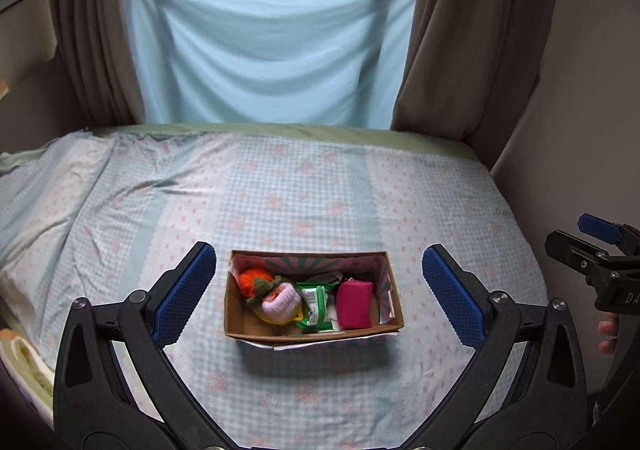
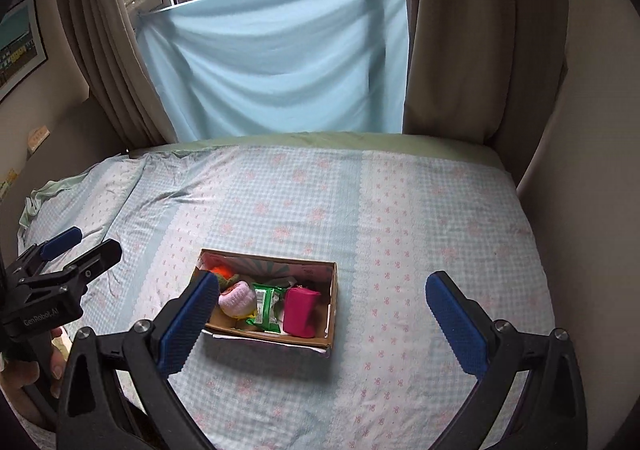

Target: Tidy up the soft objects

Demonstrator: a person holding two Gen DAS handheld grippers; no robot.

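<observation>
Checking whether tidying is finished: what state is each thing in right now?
cardboard box: open-topped, on the bed
pink pouch: in box, zipped shut
green packet: in box
pink knitted toy: in box
orange knitted toy: in box
left gripper: open, empty
right gripper: open, empty

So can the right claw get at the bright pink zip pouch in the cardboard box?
Probably yes: the right claw is open, and the pouch lies uncovered at the open box's right end.
</observation>
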